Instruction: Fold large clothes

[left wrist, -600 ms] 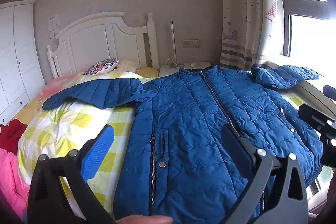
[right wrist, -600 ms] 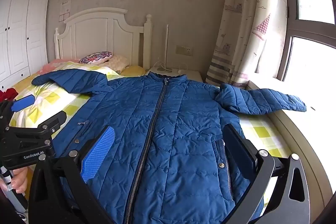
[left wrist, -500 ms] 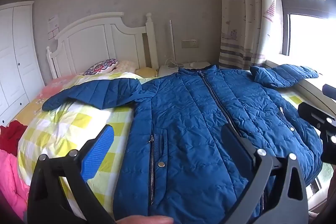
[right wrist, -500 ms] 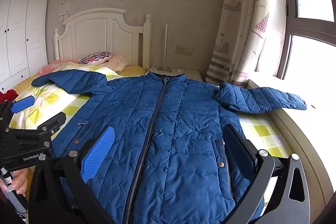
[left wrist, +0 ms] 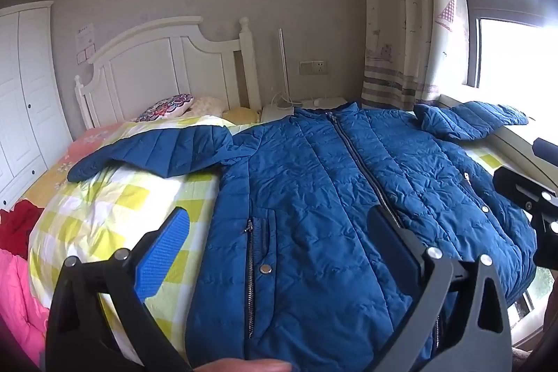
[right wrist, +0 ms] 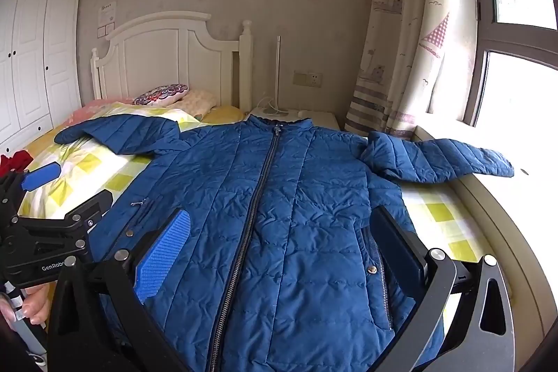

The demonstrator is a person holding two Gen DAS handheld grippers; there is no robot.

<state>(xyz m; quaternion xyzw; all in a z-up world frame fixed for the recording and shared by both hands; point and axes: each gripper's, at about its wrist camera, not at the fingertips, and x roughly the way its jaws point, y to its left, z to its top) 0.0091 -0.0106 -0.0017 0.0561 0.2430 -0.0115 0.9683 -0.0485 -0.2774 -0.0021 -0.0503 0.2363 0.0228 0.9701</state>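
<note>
That puffy jacket (right wrist: 279,215) looks light, soft and slippery (sleeves flop), so pinch a cuff; your left gripper (left wrist: 279,246) and right gripper (right wrist: 279,246) gape wide, empty.

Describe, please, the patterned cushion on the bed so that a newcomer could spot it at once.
Start at the white headboard at the far end of the bed. Just in front of it, beyond the blue jacket, lies the patterned cushion. It alone carries a dark purple and red floral design; the pillow beside it is plain cream.
</note>
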